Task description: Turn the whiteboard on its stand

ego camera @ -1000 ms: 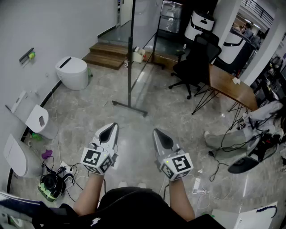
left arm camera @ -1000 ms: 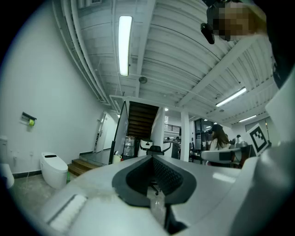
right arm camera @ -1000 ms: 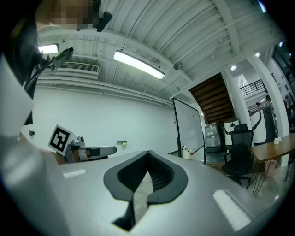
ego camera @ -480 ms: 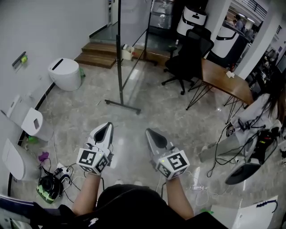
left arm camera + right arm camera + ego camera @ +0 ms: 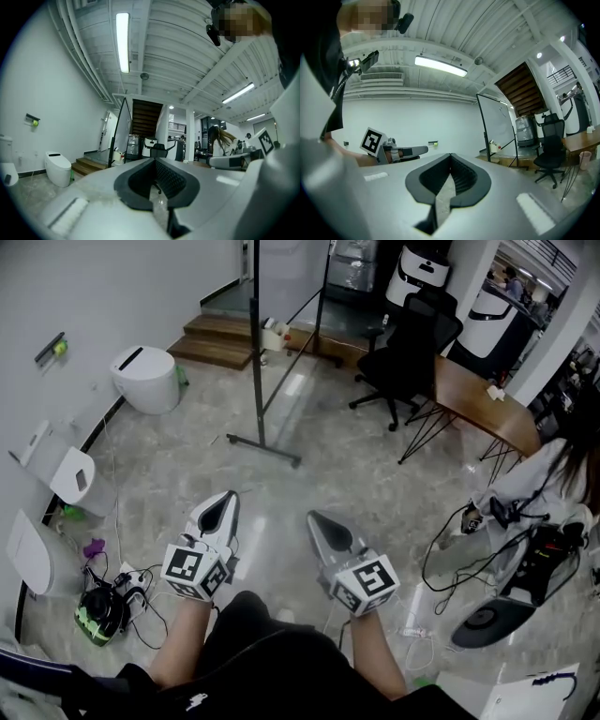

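Note:
The whiteboard [image 5: 291, 324] stands on its dark wheeled stand [image 5: 263, 449] across the marble floor, seen almost edge-on in the head view. It also shows in the left gripper view as the whiteboard [image 5: 118, 133] far ahead, and in the right gripper view as the whiteboard [image 5: 497, 126] at the right. My left gripper [image 5: 226, 500] and right gripper [image 5: 315, 519] are held side by side well short of the stand, pointing toward it. Both are shut with nothing between the jaws.
A white toilet [image 5: 145, 379] stands at the left wall, with two more fixtures [image 5: 70, 479] nearer. Wooden steps [image 5: 220, 338] lie behind the board. A black office chair [image 5: 408, 348], a wooden desk [image 5: 478, 413] and a seated person [image 5: 553, 484] are at the right. Cables [image 5: 108, 606] litter the floor.
The head view has shifted slightly and a dark-clad knee has come up below the grippers. Both grippers keep the same side-by-side pose, still shut. The whiteboard has not turned.

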Tool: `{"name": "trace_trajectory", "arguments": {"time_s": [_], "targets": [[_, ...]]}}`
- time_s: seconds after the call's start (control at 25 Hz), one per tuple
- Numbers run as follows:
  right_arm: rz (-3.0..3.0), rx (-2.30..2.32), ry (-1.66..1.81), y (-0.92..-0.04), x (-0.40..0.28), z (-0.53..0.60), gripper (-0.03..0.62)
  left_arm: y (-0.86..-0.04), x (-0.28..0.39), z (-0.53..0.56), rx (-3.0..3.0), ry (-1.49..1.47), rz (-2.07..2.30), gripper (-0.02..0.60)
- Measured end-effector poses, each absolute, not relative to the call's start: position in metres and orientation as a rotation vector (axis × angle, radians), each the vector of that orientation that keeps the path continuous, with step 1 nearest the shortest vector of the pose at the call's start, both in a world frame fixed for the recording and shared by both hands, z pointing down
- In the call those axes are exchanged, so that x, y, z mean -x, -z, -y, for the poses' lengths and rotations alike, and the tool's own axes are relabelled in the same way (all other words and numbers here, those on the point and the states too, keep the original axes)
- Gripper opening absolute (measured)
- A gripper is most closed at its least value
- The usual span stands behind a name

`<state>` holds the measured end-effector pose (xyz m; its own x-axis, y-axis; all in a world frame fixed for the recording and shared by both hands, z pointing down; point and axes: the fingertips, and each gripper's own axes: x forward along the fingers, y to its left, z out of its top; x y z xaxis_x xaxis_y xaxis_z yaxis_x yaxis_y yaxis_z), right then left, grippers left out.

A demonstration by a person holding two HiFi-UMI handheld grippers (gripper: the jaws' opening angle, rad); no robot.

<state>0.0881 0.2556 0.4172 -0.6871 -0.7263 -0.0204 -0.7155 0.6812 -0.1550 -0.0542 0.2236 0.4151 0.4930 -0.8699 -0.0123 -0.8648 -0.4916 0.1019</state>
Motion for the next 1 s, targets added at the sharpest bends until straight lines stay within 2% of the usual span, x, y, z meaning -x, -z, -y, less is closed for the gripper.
{"name": "trace_trajectory", "arguments": {"time_s": [0.56,1.0], "targets": [[-2.786,1.247,0.222,-0.429,-0.110,-0.233,0.009,-0.422,0.054,-0.192,-2.615,0.071,1.585,0.005],[-2.771,1.322,0.198,-0.430,-0.094,-0.139,0.009,-0.426,0.059,-0.088,-2.688,0.087,1.479,0.006]]}}
